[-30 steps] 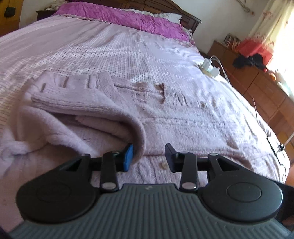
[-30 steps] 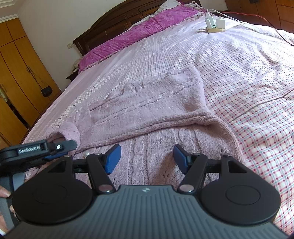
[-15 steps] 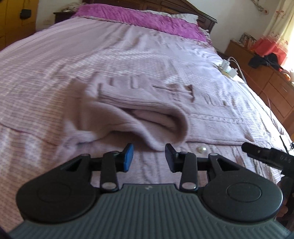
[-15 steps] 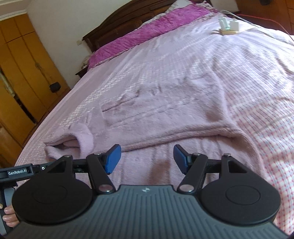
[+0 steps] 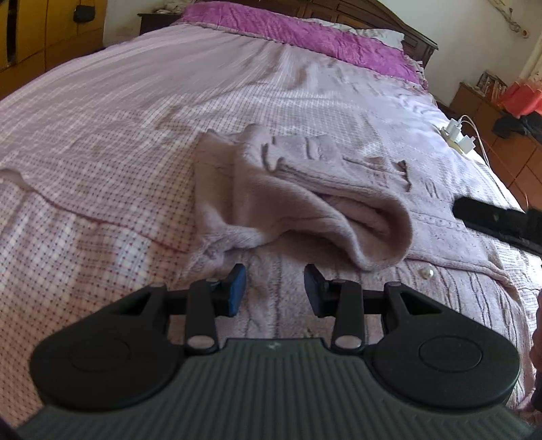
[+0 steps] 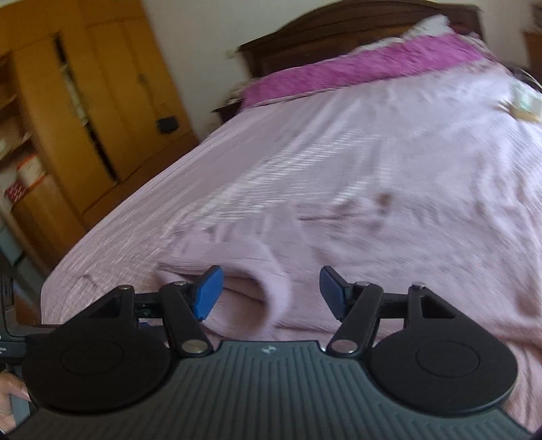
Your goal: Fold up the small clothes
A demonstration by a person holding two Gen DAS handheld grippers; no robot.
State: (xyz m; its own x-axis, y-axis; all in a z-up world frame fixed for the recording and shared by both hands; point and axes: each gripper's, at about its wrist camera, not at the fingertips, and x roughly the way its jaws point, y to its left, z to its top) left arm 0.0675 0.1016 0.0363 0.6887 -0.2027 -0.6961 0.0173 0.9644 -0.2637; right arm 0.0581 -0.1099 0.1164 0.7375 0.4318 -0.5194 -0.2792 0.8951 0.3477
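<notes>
A pale lilac knitted cardigan (image 5: 298, 203) lies on the bed with one side folded over the body; its sleeve cuff (image 5: 382, 233) hangs open toward me. A pearl button (image 5: 426, 271) shows on the knit front. My left gripper (image 5: 274, 291) is open and empty, just above the cardigan's near edge. My right gripper (image 6: 271, 291) is open and empty, hovering over the sleeve cuff (image 6: 267, 284); that view is blurred. The right gripper's body also shows in the left wrist view (image 5: 498, 223).
The bed has a pink checked cover (image 5: 101, 142) and a magenta pillow band (image 5: 305, 30) at the head. A power strip with chargers (image 5: 459, 135) lies on the right of the bed. A wooden wardrobe (image 6: 67, 118) stands to the left, a dresser (image 5: 501, 135) to the right.
Both grippers have swung left across the cardigan. The left one pulled away from the sleeve fold it was touching. The right one now hovers over the sleeve cuff.
</notes>
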